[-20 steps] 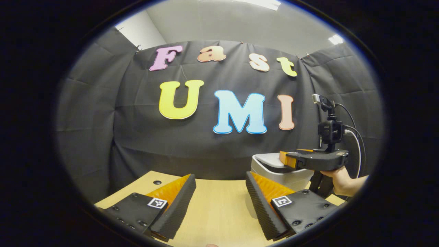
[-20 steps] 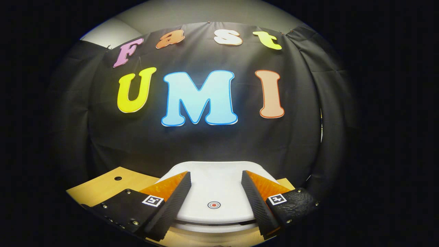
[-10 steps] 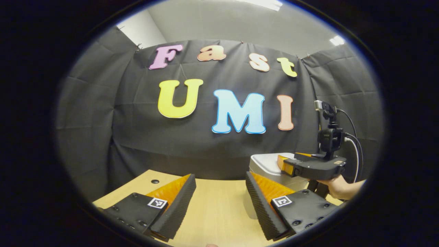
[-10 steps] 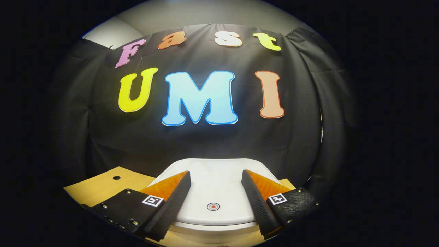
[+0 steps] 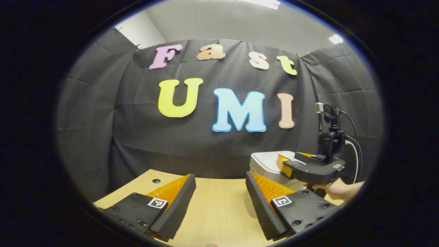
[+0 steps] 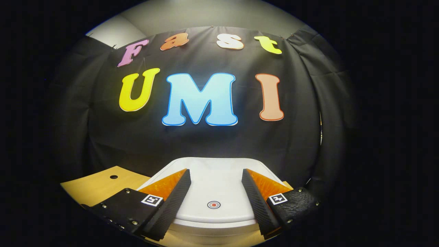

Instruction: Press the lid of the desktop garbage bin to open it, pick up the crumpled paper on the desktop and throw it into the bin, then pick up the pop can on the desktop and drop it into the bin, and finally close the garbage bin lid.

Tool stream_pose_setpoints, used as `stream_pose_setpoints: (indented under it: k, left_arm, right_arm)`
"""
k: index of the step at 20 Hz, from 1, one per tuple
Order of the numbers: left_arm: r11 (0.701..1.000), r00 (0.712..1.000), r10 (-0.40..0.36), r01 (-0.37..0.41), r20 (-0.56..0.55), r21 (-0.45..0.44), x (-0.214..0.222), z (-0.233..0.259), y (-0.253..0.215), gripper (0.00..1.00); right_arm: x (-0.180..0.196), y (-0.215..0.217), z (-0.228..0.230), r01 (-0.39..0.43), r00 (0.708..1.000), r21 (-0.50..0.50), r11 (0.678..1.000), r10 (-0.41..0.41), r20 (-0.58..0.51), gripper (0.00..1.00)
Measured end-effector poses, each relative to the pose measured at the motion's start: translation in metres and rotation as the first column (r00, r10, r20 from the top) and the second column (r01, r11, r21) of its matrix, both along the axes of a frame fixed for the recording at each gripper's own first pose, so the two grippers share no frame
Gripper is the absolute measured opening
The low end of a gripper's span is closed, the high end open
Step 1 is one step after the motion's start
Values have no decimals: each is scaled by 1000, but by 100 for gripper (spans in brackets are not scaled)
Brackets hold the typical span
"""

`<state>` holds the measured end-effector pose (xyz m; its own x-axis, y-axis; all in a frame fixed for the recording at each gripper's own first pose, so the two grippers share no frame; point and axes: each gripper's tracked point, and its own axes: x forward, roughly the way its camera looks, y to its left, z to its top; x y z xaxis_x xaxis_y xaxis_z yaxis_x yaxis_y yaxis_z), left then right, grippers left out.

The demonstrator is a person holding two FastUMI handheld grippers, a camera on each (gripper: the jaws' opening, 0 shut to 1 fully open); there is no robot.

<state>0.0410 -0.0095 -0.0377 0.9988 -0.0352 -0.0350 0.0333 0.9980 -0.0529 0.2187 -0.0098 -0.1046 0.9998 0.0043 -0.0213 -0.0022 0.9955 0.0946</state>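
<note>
Bin lid [image 5: 271,160] first, in your left gripper view: it sits white and flat on the garbage bin [image 5: 265,169] at the right side of the wooden desktop [image 5: 219,206], up against the black cloth wall [image 5: 144,144]. Your left gripper [image 5: 220,185] hangs low over bare desktop, well to the left of the bin, its fingers [image 5: 178,202] spread wide with nothing between them. Over on the right, your right gripper [image 5: 286,164] reaches in across the top of the lid, your hand [image 5: 337,190] wrapped under its body, a small camera [image 5: 330,139] on top with a cable [image 5: 356,144] looping off behind it. From here you can't tell whether its tips touch the lid.

Now your right gripper view: the lid [image 6: 214,185] lies right beneath you, closed, with a small red-and-white round mark [image 6: 213,204] near its front edge. Your right gripper [image 6: 214,178] is held wide open, one finger [image 6: 171,202] either side of that mark, gripping nothing. Desktop [image 6: 99,181] shows at the left, with a small dark hole [image 6: 113,177] in it.
</note>
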Motion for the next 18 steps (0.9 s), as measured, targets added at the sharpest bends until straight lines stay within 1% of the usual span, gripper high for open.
stream_pose_setpoints:
  k: [2,7,8,9,12,15,18]
  left_arm:
    - [1000,1000,6,-6,-2,-5,-1,1,0,95]
    - [1000,1000,19,-19,11,2,-10,7,-1,96]
    - [1000,1000,21,-21,16,5,-14,8,-2,96]
    - [1000,1000,24,-24,20,7,-16,11,-3,96]
    - [999,999,47,-47,27,2,-27,16,0,96]
    - [998,997,65,-65,35,5,-40,18,-2,96]
    - [997,996,79,-80,41,8,-49,21,-7,96]
  right_arm:
    - [0,1,-2,8,1000,-1,1000,-8,12,96]
    - [0,1,-2,11,1000,2,1000,-11,-1,97]
    - [-1,0,0,14,1000,8,1000,-14,3,100]
    - [-1,0,1,15,1000,11,1000,-15,12,96]
    - [-4,0,1,0,1000,19,1000,0,-3,95]
    - [-20,-3,2,-5,998,29,1000,7,-63,95]
    - [-47,-2,3,-29,996,-8,1000,28,-86,95]
